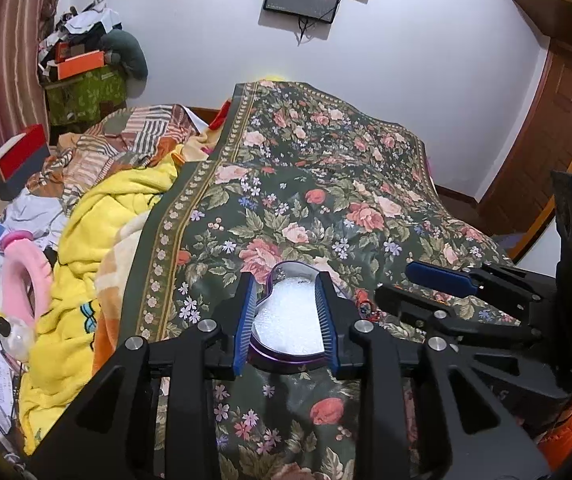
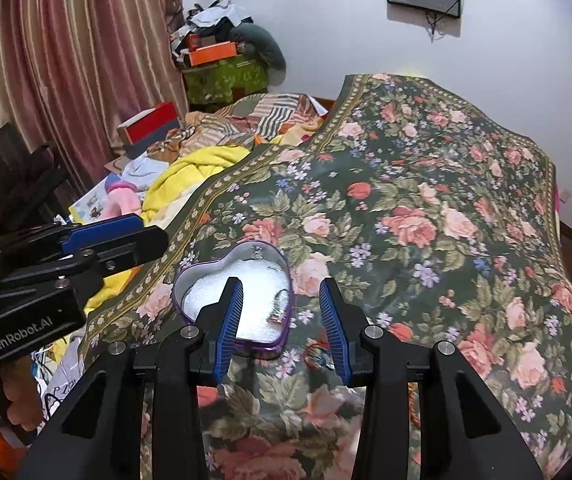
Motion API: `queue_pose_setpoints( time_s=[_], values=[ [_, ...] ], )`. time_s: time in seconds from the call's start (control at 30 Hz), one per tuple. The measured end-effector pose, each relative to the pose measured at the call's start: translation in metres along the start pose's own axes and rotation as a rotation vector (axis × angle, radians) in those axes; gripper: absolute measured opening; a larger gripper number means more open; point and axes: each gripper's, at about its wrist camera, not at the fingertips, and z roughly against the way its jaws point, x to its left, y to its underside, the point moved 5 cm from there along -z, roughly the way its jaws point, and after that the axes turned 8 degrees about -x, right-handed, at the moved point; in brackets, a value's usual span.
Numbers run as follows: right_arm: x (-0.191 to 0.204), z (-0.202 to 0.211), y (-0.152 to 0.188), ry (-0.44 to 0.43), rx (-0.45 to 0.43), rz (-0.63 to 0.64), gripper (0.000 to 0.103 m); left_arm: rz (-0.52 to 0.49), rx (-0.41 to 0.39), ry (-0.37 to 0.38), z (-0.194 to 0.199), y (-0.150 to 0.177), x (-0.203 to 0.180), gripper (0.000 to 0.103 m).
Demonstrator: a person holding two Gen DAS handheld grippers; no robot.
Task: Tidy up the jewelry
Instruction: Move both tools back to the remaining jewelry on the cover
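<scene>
I hold two tools over the bed, one in each hand. My left tool (image 1: 286, 320) has its blue pads set apart, and the one heart-shaped tin (image 1: 286, 320) lies between them in the left wrist view; whether the pads touch its purple wall I cannot tell. My right tool (image 2: 282, 320) is also spread wide, gripping nothing.

The tin sits open on the floral bedspread (image 2: 425, 208), lined with white padding (image 2: 254, 300). Inside it I count two small pieces of jewelry: one at the far lobe (image 2: 257, 254) and one against the right wall (image 2: 280, 312), both too small to name. A third piece, a red-and-blue tangle (image 2: 317, 354), lies on the bedspread outside the tin, just beside its near right edge and low between my right tool's fingers, nearer the right one.

From the right wrist view, the tin's right half lies between my right tool's fingers, and its left half spreads past the left finger (image 2: 228, 316). My left tool shows at the left edge, beside the tin.

To the left of the bedspread lies one yellow blanket (image 1: 98, 240).
</scene>
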Motion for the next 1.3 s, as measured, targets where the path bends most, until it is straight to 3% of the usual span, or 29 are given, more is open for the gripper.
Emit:
queue_pose_setpoints(
  time_s=[0.23, 0.63, 0.87, 1.3],
  values=[
    [-0.022, 0.027, 0.003, 0.056, -0.031, -0.031, 0.036, -0.026, -0.028, 0.006, 0.018, -0.004, -0.017, 0.039],
    [-0.071, 0.071, 0.022, 0.147, -0.063, -0.110, 0.040, -0.086, -0.009, 0.049, 0.022, 0.004, -0.064, 0.041],
    [-0.106, 0.087, 0.042, 0.198, -0.052, -0.163, 0.045, -0.130, 0.054, 0.082, 0.003, 0.020, -0.094, 0.046],
    [-0.147, 0.077, 0.089, 0.238, 0.077, -0.242, 0.045, -0.155, 0.263, 0.164, -0.054, 0.075, -0.124, 0.046]
  ],
)
